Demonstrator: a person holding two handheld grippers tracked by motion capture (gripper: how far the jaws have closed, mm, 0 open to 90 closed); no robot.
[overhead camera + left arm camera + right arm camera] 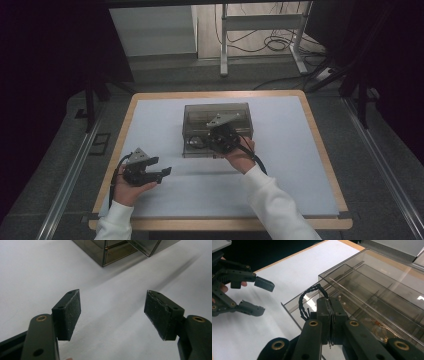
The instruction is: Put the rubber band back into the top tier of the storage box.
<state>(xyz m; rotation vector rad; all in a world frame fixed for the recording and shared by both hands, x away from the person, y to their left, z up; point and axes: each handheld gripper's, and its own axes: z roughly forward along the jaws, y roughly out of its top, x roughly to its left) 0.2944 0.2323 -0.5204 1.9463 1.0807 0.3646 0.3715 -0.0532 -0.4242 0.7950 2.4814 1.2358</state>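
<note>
A: What is the right gripper [329, 322] holding?

B: Its jaws are pressing tight together on a thin black twisted cord [308, 302]. The cord is looping up from the pinch and arching towards the near corner of the smoky clear organizer box [217, 129].

A: Which way is the cord running?

B: In the right gripper view its long axis is rising from the jaw tips, curving up and to the right, with the far end touching or just beside the box's rim; I cannot tell which.

A: Any writing on the box or cord?

B: None that I am able to read.

A: And where is the box sitting?

B: It is lying at the middle of the bench [300, 165], on its pale top, with its long side running left to right in the high view. Dividers are splitting it into compartments, and small pale bits are lying in one near the right gripper [222, 137].

A: And the other hand?

B: The left gripper [162, 172] is hovering near the front left of the bench, well apart from the box. Its jaws are standing wide with nothing between the pads [71, 312], pointing towards the box.
</note>
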